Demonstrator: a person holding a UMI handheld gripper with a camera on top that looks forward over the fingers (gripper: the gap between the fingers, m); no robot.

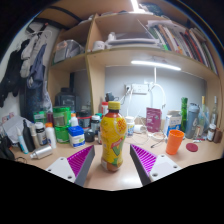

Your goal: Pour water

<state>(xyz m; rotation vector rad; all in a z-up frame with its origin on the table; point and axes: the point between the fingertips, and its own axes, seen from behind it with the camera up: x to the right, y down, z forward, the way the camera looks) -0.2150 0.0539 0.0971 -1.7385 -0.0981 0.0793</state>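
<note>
The tongs (113,163) are spread apart, their two purple pads (80,160) angled outward like a funnel. Between them stands a bottle (113,137) with an orange cap, filled with yellow-orange liquid and wrapped in a red and yellow label. It rests upright on the counter (115,180), with a clear gap at each side; neither pad touches it.

To the right, beyond the right finger, an orange cup (175,141) stands on the counter, well apart from the bottle. A small dark red disc (191,147) lies just beside the cup.

On the left, a green canister (62,122) stands among a crowd of smaller jars and bottles, with a blue-capped container (77,135) just in front of it. A pink box (153,119) stands behind the right finger, near the back wall.

Above the counter, wooden shelves (95,62) hold a row of books (178,40), and a strip lamp (155,65) glows beneath the lower shelf.
</note>
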